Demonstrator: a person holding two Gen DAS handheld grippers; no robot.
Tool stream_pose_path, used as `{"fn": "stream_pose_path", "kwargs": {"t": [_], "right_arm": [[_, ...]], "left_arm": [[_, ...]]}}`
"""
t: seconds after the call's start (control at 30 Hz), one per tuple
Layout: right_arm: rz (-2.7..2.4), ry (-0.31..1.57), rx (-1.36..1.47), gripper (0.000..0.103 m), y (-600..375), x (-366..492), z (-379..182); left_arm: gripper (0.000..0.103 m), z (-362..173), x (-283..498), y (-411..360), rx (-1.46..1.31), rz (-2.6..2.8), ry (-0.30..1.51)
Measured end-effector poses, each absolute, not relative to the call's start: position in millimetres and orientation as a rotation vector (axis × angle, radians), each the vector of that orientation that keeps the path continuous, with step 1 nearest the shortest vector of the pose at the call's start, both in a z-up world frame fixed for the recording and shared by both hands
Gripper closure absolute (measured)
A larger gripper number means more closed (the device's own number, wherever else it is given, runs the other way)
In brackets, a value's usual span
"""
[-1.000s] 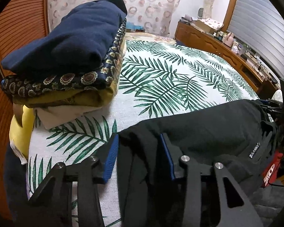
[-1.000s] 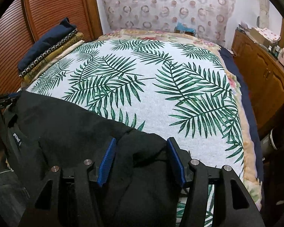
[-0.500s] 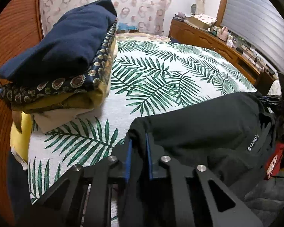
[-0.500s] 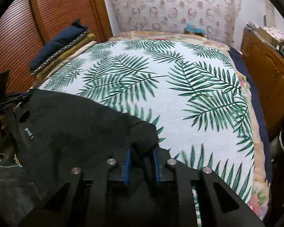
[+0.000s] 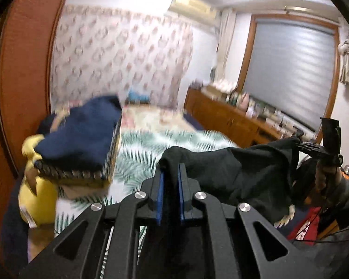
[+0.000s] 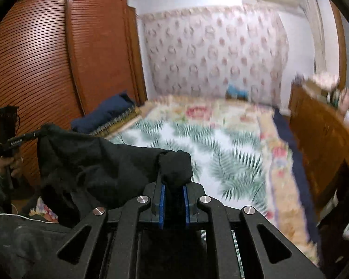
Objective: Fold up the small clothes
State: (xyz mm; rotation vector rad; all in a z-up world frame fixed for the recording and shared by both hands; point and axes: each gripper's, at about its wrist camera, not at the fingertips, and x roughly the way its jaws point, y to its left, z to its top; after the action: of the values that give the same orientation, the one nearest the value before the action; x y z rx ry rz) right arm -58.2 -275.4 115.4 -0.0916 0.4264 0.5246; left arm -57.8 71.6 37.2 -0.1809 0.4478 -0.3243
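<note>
In your left wrist view, the left gripper pinches a corner of the black garment, raised clear of the leaf-print bedspread beside the folded stack. Your right wrist view shows the right gripper clamped on the opposite corner, and the bed's floral edge; next, I judge, carry both corners forward to lay the fold.

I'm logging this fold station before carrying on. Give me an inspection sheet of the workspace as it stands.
Surface: bed with a palm-leaf cover.
Job's things: black garment lifted, stretched between both grippers.
Clutter: folded clothes stack at the bed's left edge.
Grippers: left gripper and right gripper each shut on a bunched corner of the garment.
Cables: thin black cable at lower right.
Surroundings: wooden wardrobe, cluttered sideboard, shuttered window.
</note>
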Motion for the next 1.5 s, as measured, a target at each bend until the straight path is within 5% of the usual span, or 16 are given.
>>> {"fn": "stream_pose_path", "kwargs": {"t": [0.67, 0.83, 1.03, 1.1, 1.2, 1.4, 1.5], "right_arm": [[0.511, 0.041, -0.129, 0.091, -305, -178, 233], [0.467, 0.025, -0.170, 0.091, -300, -154, 255], [0.390, 0.202, -0.224, 0.091, -258, -37, 230], [0.359, 0.288, -0.216, 0.090, -247, 16, 202], [0.301, 0.457, -0.209, 0.070, -230, 90, 151], [0.183, 0.603, -0.183, 0.063, -212, 151, 73], [0.226, 0.641, -0.157, 0.062, -204, 155, 64]], "left_arm": [[0.092, 162, -84, 76, -0.124, -0.276, 0.116], [0.092, 183, -21, 70, -0.064, -0.255, 0.138], [0.091, 138, 103, 60, -0.002, -0.185, 0.296], [0.085, 107, 151, 58, 0.039, -0.149, 0.367], [0.074, 66, 207, 59, 0.078, -0.130, 0.477], [0.025, 24, 216, 48, 0.074, -0.173, 0.572], [0.025, 15, 199, 38, 0.080, -0.195, 0.592]]}}
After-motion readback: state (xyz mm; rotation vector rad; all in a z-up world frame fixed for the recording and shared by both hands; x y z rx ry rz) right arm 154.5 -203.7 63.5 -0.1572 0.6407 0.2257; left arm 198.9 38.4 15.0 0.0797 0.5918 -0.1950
